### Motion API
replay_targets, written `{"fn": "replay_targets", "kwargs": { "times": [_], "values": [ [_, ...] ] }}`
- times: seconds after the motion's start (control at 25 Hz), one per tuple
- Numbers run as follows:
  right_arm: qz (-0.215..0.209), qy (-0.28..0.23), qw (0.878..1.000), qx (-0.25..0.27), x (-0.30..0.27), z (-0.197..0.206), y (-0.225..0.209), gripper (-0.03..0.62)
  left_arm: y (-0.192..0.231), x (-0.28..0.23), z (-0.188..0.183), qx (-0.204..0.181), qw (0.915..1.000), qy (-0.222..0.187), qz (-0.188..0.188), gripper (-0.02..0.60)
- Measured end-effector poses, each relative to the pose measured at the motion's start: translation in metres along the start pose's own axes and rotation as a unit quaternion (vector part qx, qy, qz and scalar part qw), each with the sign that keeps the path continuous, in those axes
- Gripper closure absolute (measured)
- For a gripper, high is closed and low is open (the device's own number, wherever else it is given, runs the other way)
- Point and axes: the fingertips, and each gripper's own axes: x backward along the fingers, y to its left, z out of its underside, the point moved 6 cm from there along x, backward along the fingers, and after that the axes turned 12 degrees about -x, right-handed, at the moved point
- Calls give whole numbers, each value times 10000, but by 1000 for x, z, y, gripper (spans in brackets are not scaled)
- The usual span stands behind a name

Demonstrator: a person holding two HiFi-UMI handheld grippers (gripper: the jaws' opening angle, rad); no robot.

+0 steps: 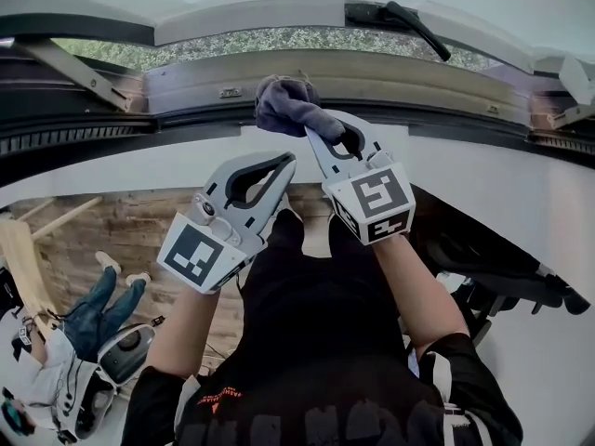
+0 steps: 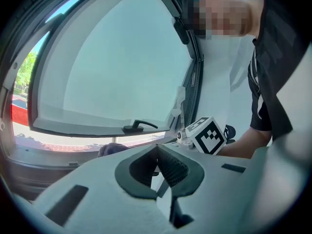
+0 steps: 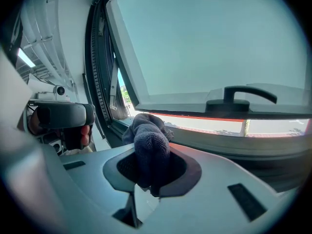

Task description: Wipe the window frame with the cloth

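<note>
A dark grey-purple cloth [image 1: 286, 103] is bunched against the lower window frame [image 1: 409, 74] at the middle of the head view. My right gripper [image 1: 321, 130] is shut on the cloth's near end; in the right gripper view the cloth [image 3: 148, 143] fills the jaws of the right gripper [image 3: 150, 177]. My left gripper [image 1: 282, 163] hangs just below and left of the cloth, shut and holding nothing. From the left gripper [image 2: 160, 170], the cloth [image 2: 111, 149] shows on the frame ahead, and the right gripper's marker cube [image 2: 210, 135] is to the right.
The window sash is swung open outward, with a black handle [image 1: 402, 17] [image 3: 239, 97] on its lower rail. A metal stay arm [image 1: 82, 72] spans the left corner. Below the sill lie a wooden floor, a seated person [image 1: 93, 314] and black equipment [image 1: 507, 272].
</note>
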Motion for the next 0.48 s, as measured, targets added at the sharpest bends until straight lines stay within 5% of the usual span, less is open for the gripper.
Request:
{"fn": "replay_targets", "kwargs": {
  "times": [0.48],
  "values": [
    [481,-177,9985,-171,51,5,-54,528,-35,-46,-8,-57,9993,50,360,561]
  ]
}}
